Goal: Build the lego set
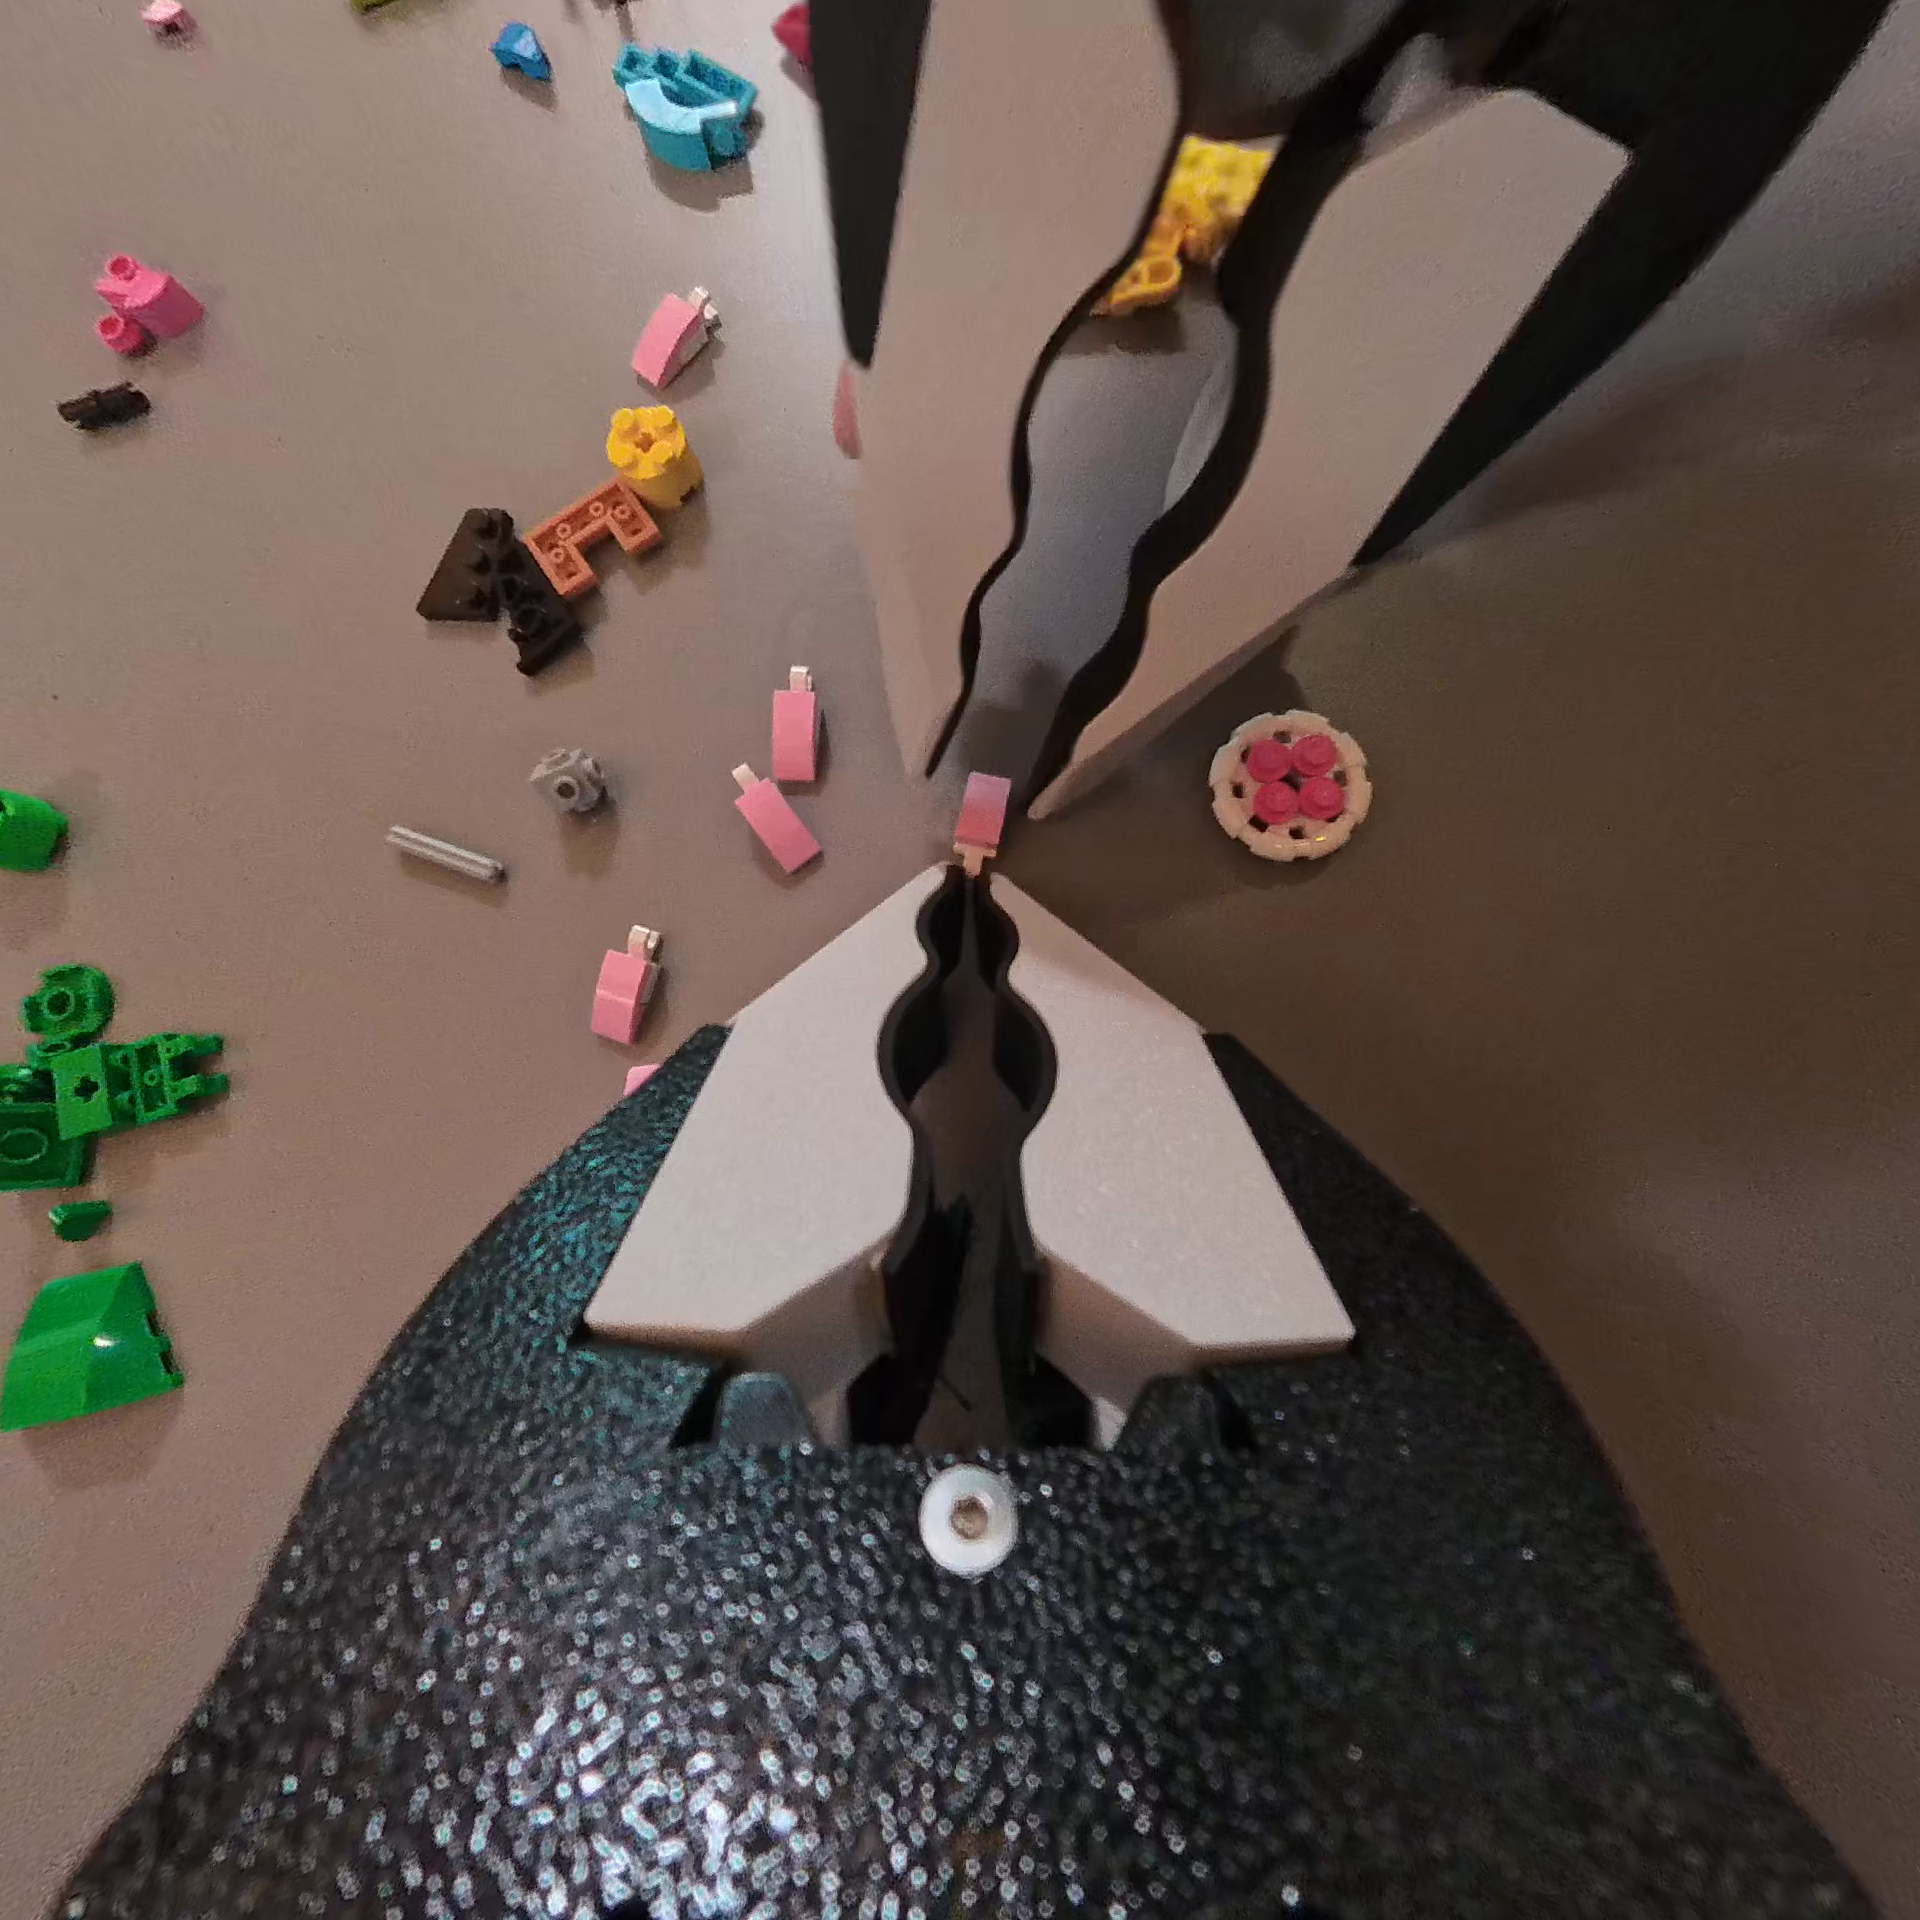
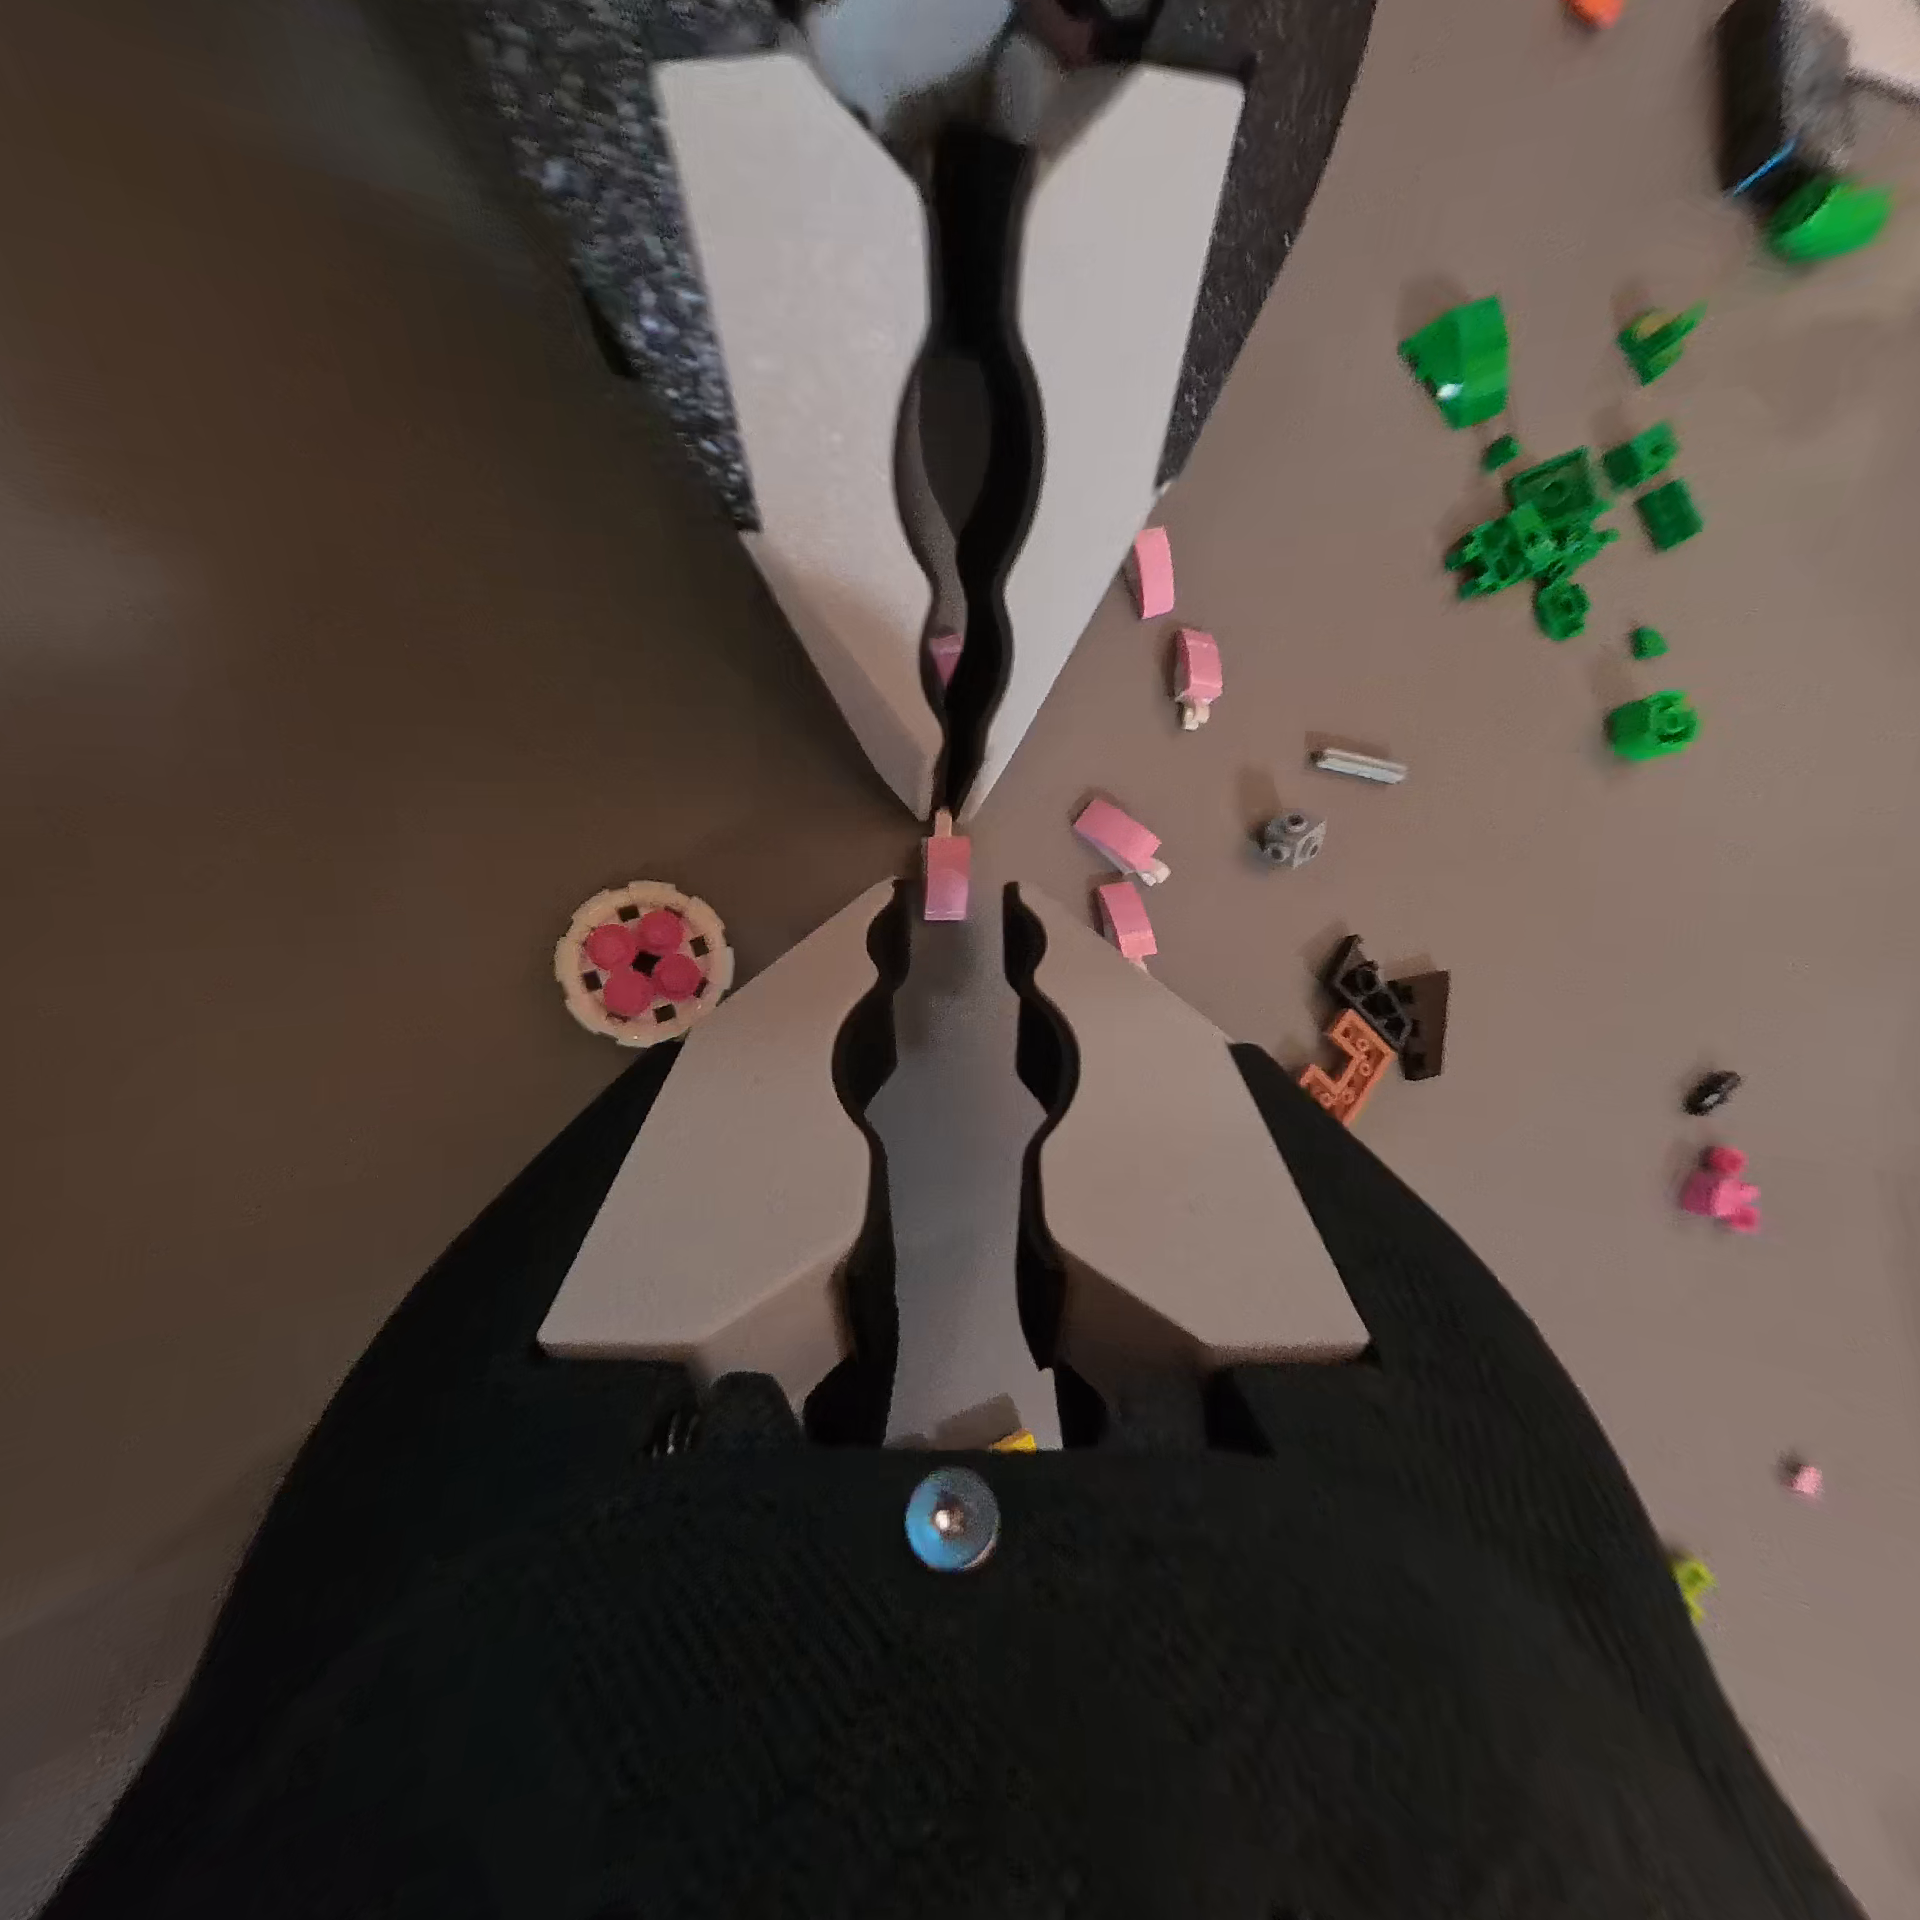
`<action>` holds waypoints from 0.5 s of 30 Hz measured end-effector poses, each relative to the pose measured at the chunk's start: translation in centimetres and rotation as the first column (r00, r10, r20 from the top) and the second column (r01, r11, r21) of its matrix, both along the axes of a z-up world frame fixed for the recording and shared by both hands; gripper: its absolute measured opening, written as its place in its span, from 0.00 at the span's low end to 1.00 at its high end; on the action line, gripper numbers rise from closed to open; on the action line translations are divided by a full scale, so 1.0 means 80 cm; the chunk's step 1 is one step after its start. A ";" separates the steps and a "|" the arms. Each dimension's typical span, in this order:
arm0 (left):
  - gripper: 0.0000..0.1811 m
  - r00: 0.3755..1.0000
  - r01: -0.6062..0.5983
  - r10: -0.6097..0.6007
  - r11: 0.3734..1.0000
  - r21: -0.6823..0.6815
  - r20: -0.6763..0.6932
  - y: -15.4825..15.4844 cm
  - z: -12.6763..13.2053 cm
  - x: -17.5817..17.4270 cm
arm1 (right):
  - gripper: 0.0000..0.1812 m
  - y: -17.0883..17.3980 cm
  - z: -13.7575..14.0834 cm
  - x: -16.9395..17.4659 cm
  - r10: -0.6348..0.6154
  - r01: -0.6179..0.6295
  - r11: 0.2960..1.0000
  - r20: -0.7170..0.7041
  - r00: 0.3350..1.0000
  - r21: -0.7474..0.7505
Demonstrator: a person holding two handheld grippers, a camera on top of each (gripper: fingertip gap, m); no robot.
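Note:
My left gripper (image 1: 968, 878) is shut on the small white clip end of a pink curved lego piece (image 1: 982, 810) and holds it just over the brown table. In the right wrist view the left gripper (image 2: 945, 810) comes in from the top with the same pink piece (image 2: 948, 881) sticking out of its tips. My right gripper (image 2: 953, 888) is open, its jaws on either side of the pink end without touching it. It enters the left wrist view (image 1: 985, 784) from above. A round white plate with magenta studs (image 1: 1288, 784) lies beside both grippers and also shows in the right wrist view (image 2: 644, 961).
Several loose pink curved pieces (image 1: 795, 722) lie left of the grippers. Beyond them are a grey pin (image 1: 447, 854), a dark wedge with an orange plate (image 1: 520, 577), a yellow round brick (image 1: 652, 455), green pieces (image 1: 94, 1081), teal pieces (image 1: 681, 99) and a yellow build (image 1: 1195, 208). Only a small space, under 4 cm, lies between the two pairs of fingers.

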State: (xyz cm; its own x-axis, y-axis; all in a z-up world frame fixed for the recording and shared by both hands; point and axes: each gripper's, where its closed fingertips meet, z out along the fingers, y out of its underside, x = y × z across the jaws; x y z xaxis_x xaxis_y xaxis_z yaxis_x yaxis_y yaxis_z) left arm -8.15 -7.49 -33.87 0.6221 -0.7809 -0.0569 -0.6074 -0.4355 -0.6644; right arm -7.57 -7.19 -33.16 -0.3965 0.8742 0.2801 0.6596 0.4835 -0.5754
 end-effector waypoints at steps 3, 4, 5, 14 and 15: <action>0.00 1.000 -0.004 0.004 1.000 -0.010 0.012 0.000 0.000 0.000 | 0.09 -0.009 0.005 -0.001 0.025 -0.021 0.998 -0.069 0.997 0.067; 0.00 1.000 -0.005 0.005 1.000 -0.012 0.014 0.000 0.000 0.000 | 0.09 -0.010 0.005 -0.001 0.029 -0.022 0.996 -0.081 0.996 0.086; 0.00 1.000 -0.006 0.006 1.000 -0.015 0.017 0.000 0.000 0.000 | 0.09 -0.011 0.005 -0.002 0.037 -0.027 0.994 -0.087 0.996 0.110; 0.00 0.996 -0.039 0.044 0.997 -0.071 0.075 0.001 -0.001 0.000 | 0.06 -0.011 -0.003 -0.008 0.067 -0.050 0.972 -0.069 0.995 0.230; 0.00 0.995 -0.045 0.053 0.995 -0.085 0.087 0.001 -0.001 0.000 | 0.05 -0.010 -0.003 -0.008 0.067 -0.049 0.970 -0.065 0.996 0.240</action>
State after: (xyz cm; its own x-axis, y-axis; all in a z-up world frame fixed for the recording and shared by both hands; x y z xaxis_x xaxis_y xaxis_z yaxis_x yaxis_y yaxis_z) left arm -8.13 -7.45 -33.92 0.6595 -0.7490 0.0639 -0.5238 -0.5188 -0.6756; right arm -8.23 -8.02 -33.43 -0.4158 0.7551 0.5069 0.5875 0.6485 -0.4841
